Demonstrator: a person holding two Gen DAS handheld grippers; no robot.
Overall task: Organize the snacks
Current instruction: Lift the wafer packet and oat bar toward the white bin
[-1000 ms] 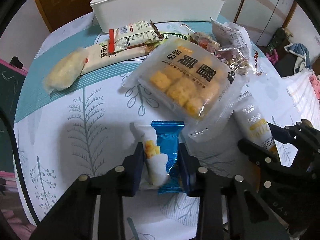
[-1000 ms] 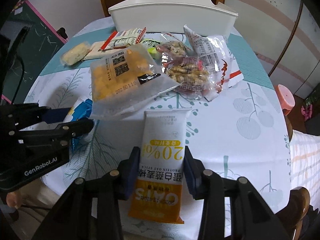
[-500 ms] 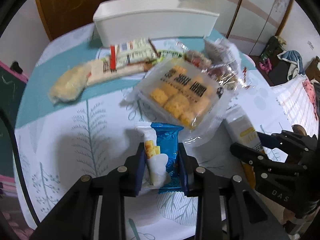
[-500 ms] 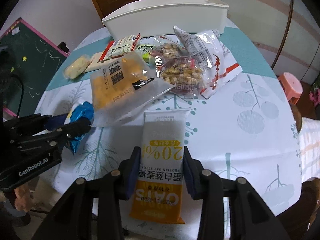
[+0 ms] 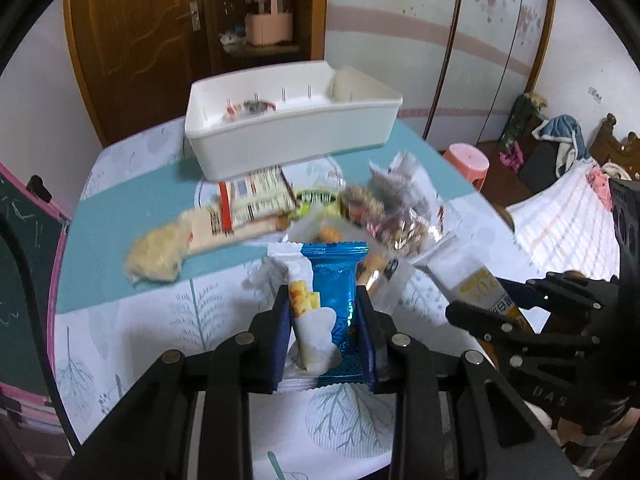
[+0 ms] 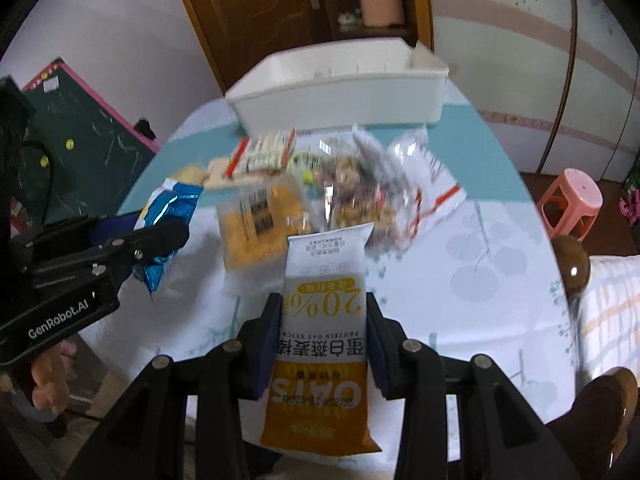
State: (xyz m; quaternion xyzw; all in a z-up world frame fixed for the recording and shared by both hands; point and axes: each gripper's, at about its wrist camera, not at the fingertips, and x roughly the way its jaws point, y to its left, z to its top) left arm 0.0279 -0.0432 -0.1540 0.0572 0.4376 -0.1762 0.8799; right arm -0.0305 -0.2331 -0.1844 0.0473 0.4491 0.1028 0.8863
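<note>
While both packets hang clear of the patterned white-and-teal worktop (image 5: 132, 320), the relation that matters is how each lies toward the white rectangular plastic bin (image 5: 292, 140) at the far edge. The left gripper (image 5: 324, 336) has its fingers closed on a small blue-and-white foil snack packet (image 5: 328, 304), gripped across its narrow width so that its long axis runs forward, straight along the fingers and roughly toward the bin. The right gripper (image 6: 324, 340) has its fingers pressed on either side of a white-and-orange oat bar packet (image 6: 324, 340), likewise held across the width with its length pointing ahead; its lower end sticks back past the fingers. Between the held packets and the bin lies the loose heap still to be sorted: a clear bag of yellow biscuits (image 6: 260, 216), clear bags of nuts (image 6: 360, 196), a red-and-white wrapper (image 5: 256, 196) and a pale long bag (image 5: 160, 256). The bin sits beyond this heap, open side up, with something small already inside. Judging from the left wrist view, the bin stands almost dead ahead of the left gripper, so that hand seems the better placed to reach it first, carrying its packet over the heap.
</note>
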